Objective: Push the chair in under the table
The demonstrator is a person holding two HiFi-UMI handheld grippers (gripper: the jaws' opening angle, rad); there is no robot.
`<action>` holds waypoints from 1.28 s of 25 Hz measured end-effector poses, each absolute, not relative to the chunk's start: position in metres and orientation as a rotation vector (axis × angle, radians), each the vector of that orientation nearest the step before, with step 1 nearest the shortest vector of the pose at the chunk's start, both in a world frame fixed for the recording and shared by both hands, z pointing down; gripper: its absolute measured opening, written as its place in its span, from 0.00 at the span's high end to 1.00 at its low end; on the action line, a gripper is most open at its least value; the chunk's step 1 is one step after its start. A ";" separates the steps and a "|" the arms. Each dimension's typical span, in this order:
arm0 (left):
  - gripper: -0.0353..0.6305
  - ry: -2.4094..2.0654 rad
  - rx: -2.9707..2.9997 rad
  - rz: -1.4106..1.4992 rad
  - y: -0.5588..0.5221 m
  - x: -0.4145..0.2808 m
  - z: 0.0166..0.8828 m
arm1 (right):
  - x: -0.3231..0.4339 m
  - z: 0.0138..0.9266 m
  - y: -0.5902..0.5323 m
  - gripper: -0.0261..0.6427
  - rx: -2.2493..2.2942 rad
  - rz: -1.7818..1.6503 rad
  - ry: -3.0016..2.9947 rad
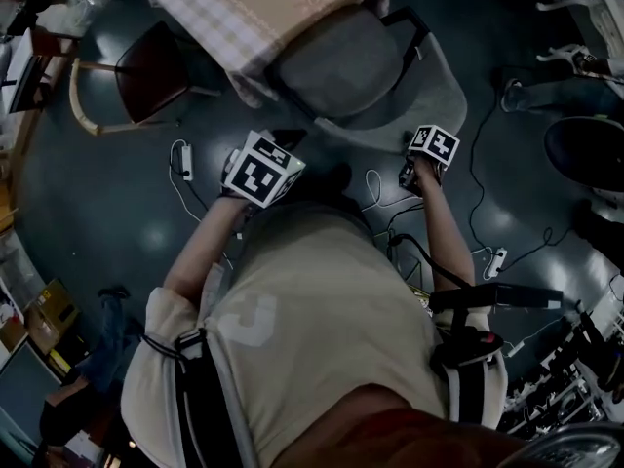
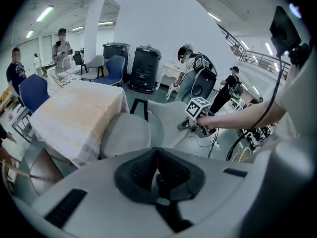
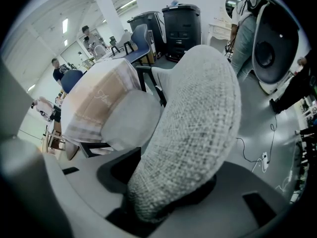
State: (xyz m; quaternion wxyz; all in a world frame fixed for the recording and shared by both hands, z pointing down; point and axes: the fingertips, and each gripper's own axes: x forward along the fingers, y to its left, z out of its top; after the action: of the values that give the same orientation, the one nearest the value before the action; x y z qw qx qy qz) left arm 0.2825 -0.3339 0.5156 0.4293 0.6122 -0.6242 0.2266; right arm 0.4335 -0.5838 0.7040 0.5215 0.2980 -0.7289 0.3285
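at the top middle of the head view, the table with its checked cloth covers the front of the grey chair. the seat is partly under the cloth, and the backrest points down the frame toward you. your right gripper, at the backrest's right edge, pinches the woven padding between wide jaws. your left gripper, lower left of the chair, has jaws pressed together, nothing between.
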 end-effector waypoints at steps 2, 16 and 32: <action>0.94 -1.553 1.521 0.559 -0.330 0.280 0.517 | 0.434 0.704 -0.583 0.67 0.728 0.790 -1.737; 0.94 -1.571 1.481 0.578 -0.304 0.262 0.521 | 0.397 0.711 -0.564 0.67 0.736 0.809 -1.736; 0.94 -1.594 1.442 0.571 -0.288 0.259 0.516 | 0.367 0.705 -0.559 0.67 0.735 0.820 -1.748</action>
State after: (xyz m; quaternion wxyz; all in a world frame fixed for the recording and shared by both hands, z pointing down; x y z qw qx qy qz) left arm 0.2593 -0.2880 0.5163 0.4426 0.5814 -0.6427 0.2302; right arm 0.3669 -0.5591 0.7053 0.5122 0.3057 -0.7267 0.3409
